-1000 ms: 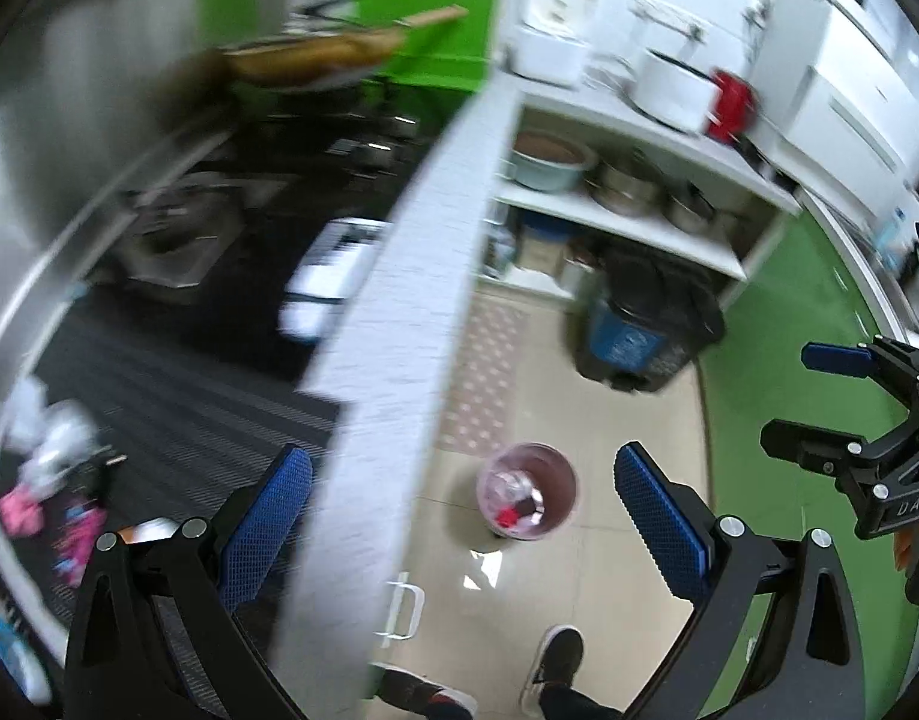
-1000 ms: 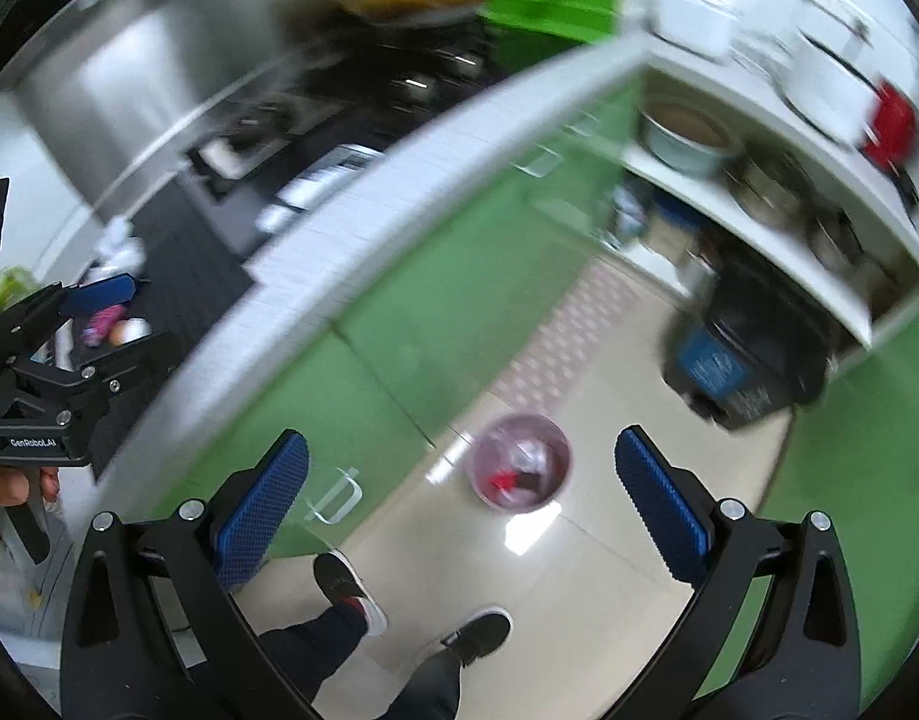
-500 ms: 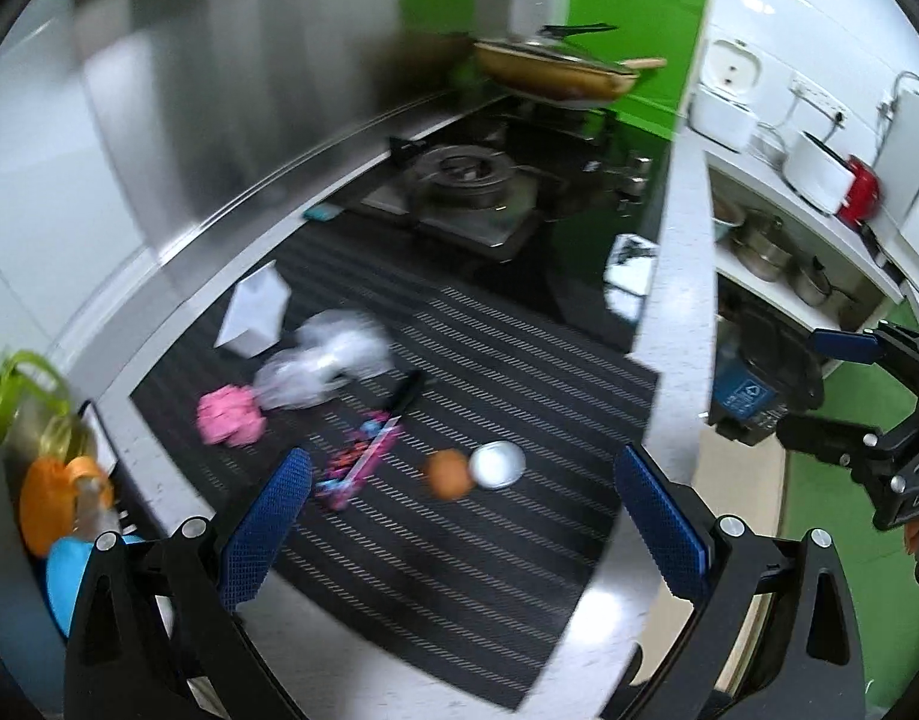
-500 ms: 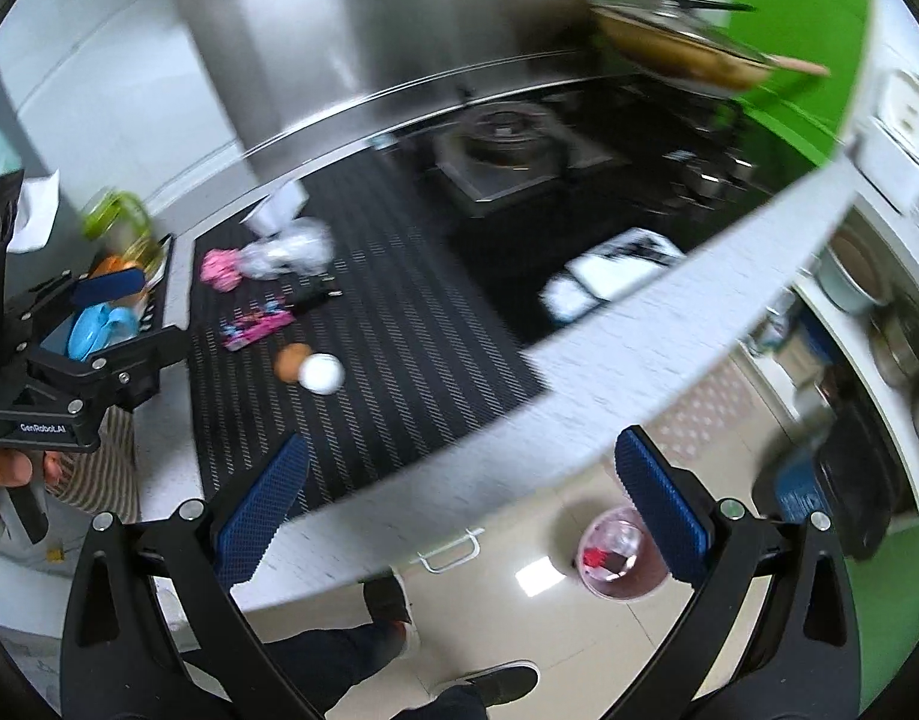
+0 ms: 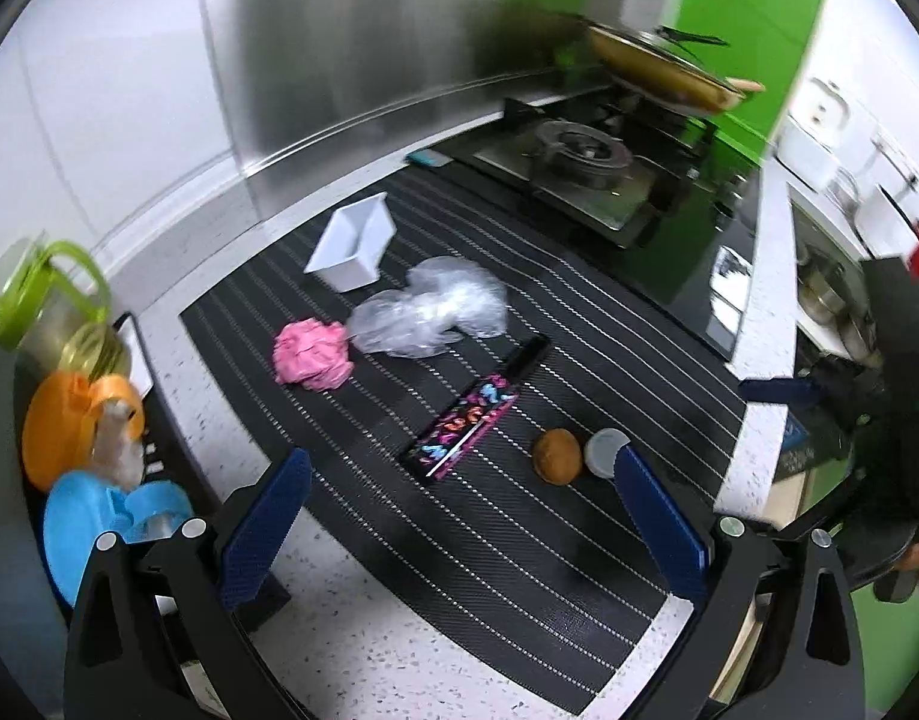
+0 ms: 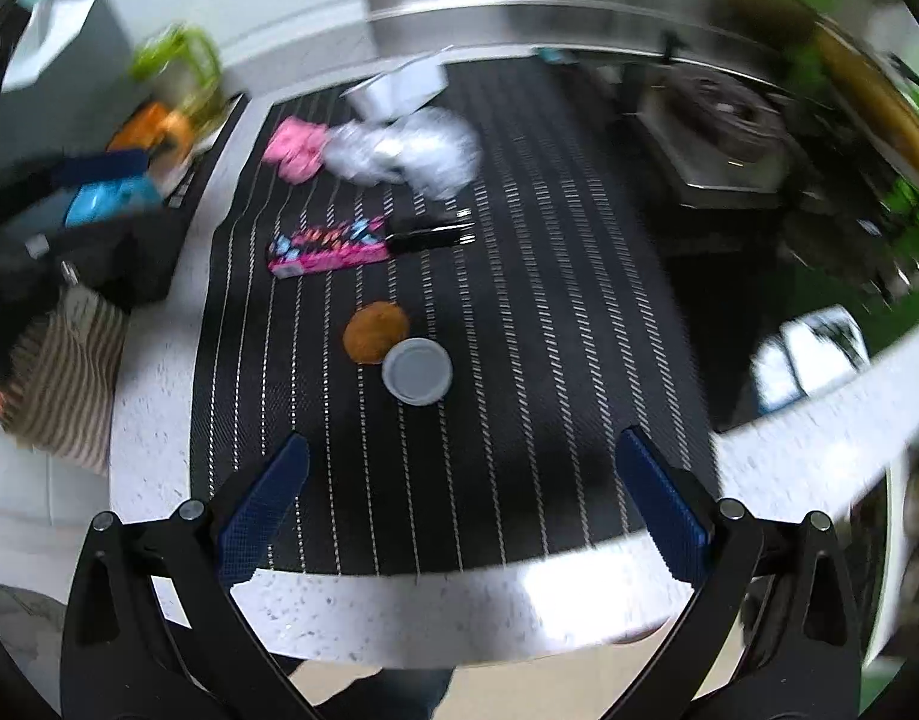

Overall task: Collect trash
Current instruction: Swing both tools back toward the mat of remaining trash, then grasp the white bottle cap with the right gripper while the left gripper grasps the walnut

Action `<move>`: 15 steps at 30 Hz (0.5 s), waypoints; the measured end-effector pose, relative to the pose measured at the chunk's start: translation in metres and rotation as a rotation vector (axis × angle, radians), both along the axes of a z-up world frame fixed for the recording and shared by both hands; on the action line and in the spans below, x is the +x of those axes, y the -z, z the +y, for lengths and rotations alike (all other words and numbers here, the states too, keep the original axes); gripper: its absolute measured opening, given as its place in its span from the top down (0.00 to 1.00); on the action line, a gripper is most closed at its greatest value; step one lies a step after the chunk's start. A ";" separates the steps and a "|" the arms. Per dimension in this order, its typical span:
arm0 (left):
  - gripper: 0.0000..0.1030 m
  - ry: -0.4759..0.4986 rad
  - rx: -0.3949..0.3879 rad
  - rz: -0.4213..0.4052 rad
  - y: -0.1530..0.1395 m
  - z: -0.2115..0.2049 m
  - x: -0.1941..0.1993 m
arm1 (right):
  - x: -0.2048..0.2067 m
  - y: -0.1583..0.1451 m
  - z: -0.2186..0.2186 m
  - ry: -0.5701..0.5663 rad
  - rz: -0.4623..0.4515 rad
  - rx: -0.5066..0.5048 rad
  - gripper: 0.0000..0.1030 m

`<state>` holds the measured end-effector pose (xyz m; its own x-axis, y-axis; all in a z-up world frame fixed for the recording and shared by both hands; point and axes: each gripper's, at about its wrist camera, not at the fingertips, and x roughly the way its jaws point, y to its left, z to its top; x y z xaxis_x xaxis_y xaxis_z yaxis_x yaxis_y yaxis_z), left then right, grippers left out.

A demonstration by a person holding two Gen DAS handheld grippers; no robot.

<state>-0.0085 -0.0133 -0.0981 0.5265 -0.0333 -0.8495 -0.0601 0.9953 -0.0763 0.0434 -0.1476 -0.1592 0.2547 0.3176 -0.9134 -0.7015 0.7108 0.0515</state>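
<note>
on the striped mat: we count the trash on the black striped mat (image 5: 519, 540) — a pink crumpled wad (image 5: 312, 354), a clear plastic bag (image 5: 435, 309), a colourful wrapper (image 5: 462, 427) touching a black stick-like piece (image 5: 526, 358), a brown round lump (image 5: 556, 456) and a pale round lid (image 5: 604, 453).
left gripper: our left gripper (image 5: 459, 525) hangs over the near edge of the mat, its blue pads spread wide with nothing between them.
right gripper: our right gripper (image 6: 459, 510) is likewise spread wide and empty, over the front edge of the counter.
nearest piece, right: lid (image 6: 417, 371) and brown lump (image 6: 375, 333) sit straight ahead of the right gripper, touching each other, lump just beyond and left of the lid.
nearest piece, left: from the left gripper the same pair lies ahead and to the right, the lid right by its right pad.
long axis: wrapper and black piece run as one line, near-left to far-right in the left view, roughly crosswise in the right view.
far pieces: bag and pink wad lie further back, touching; a white open box (image 5: 354, 240) sits behind them.
our reading: right arm looks better lined up for lid or lump; a short forward-down reach should do.
unclear: right view is blurred, so we cannot tell what the lump is.
</note>
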 end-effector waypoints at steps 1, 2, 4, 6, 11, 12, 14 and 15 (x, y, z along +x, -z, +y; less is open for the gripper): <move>0.06 -0.019 -0.001 0.002 0.001 0.002 0.000 | 0.002 0.005 0.006 -0.036 0.002 -0.012 0.03; 0.06 -0.032 -0.003 0.003 0.002 0.003 0.001 | 0.003 0.008 0.009 -0.055 0.005 -0.019 0.03; 0.06 -0.064 -0.009 0.007 0.005 0.006 0.000 | 0.006 0.014 0.017 -0.094 0.017 -0.021 0.03; 0.06 -0.090 -0.017 0.011 0.008 0.009 0.000 | 0.009 0.020 0.023 -0.129 0.027 -0.030 0.11; 0.06 -0.119 -0.027 0.025 0.014 0.011 0.000 | 0.016 0.030 0.032 -0.174 0.048 -0.054 0.30; 0.06 -0.122 -0.028 0.028 0.016 0.011 0.000 | 0.017 0.030 0.033 -0.178 0.049 -0.053 0.33; 0.06 -0.125 -0.031 0.033 0.018 0.012 0.001 | 0.018 0.031 0.034 -0.182 0.051 -0.053 0.38; 0.06 -0.125 -0.032 0.034 0.018 0.012 0.001 | 0.018 0.031 0.034 -0.184 0.050 -0.054 0.42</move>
